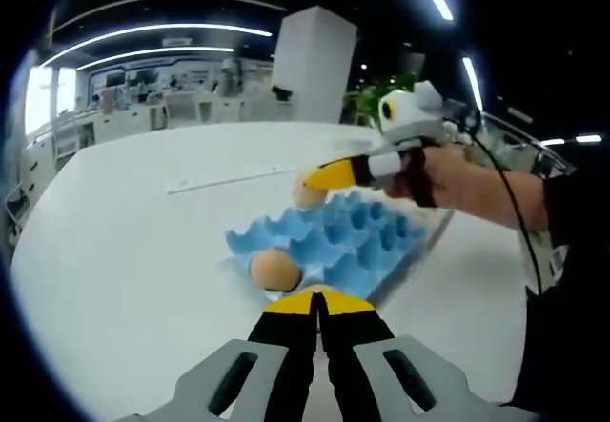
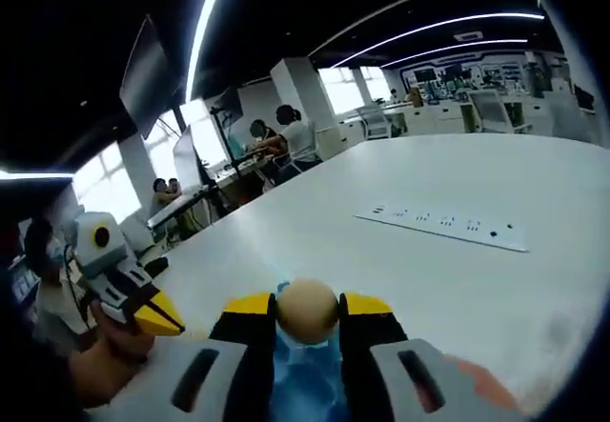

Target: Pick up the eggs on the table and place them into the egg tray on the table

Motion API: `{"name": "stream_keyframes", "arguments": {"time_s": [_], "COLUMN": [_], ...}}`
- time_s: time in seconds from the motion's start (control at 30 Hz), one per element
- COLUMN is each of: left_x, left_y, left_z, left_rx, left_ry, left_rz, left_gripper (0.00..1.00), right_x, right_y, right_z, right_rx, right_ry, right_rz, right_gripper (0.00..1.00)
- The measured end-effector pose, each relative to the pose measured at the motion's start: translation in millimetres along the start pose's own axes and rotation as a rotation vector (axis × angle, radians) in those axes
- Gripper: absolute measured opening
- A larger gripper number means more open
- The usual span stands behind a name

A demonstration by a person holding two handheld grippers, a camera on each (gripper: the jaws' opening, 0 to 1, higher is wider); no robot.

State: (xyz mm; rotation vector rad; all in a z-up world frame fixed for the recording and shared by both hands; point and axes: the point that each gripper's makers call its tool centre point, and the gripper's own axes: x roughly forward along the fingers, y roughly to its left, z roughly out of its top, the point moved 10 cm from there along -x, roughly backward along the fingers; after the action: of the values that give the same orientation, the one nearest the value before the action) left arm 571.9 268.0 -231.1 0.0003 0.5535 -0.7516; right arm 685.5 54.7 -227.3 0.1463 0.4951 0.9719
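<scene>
Egg (image 2: 307,311) clamped in right gripper (image 2: 307,319), poised over blue egg tray (image 1: 357,236) holding one egg (image 1: 274,270); left gripper (image 1: 318,300) closed, empty. Placing step under way; next, seemingly, lowering gently into a free cup.

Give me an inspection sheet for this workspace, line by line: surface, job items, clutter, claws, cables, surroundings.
Surface: white table, bare around the tray.
Job's things: blue egg tray on the table, one brown egg seated in a near cell; a second egg is gripped above the tray.
Clutter: a white power strip lies flat on the table beyond the tray.
Claws: left claw shut, holding nothing, near the tray's edge; right claw shut on the second egg.
Cables: a black cable runs from the right claw along the person's arm.
Surroundings: open office with desks, ceiling light strips, a white pillar, and seated people in the background.
</scene>
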Motion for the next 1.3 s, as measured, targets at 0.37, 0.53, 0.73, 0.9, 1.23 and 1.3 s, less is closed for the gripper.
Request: {"name": "stream_keyframes", "arguments": {"time_s": [0.37, 0.53, 0.73, 0.9, 1.23, 1.3], "left_x": [-1, -2, -2, 0, 1, 1], "left_y": [-2.2, -1.7, -1.2, -1.6, -0.8, -0.8], "left_z": [-1.0, -1.1, -1.0, -1.1, -0.7, -0.8], "left_rx": [-0.001, -0.004, -0.002, 0.001, 0.0, 0.0], "left_ry": [0.0, 0.001, 0.003, 0.006, 0.006, 0.007], "left_rz": [-0.001, 0.0, 0.001, 0.002, 0.003, 0.004], "left_gripper": [0.01, 0.01, 0.01, 0.01, 0.01, 0.01], "right_x": [28, 38, 50, 57, 66, 67], "right_y": [14, 21, 28, 34, 32, 32], "right_z": [2.0, 1.9, -2.9, -7.8, -20.0, -19.1], "right_rx": [-0.003, -0.004, -0.025, -0.07, -0.152, -0.162], "right_ry": [0.011, 0.016, 0.039, 0.062, 0.098, 0.096], "right_rz": [0.024, 0.037, 0.04, 0.033, 0.009, 0.018], "right_gripper": [0.27, 0.27, 0.27, 0.27, 0.27, 0.27]}}
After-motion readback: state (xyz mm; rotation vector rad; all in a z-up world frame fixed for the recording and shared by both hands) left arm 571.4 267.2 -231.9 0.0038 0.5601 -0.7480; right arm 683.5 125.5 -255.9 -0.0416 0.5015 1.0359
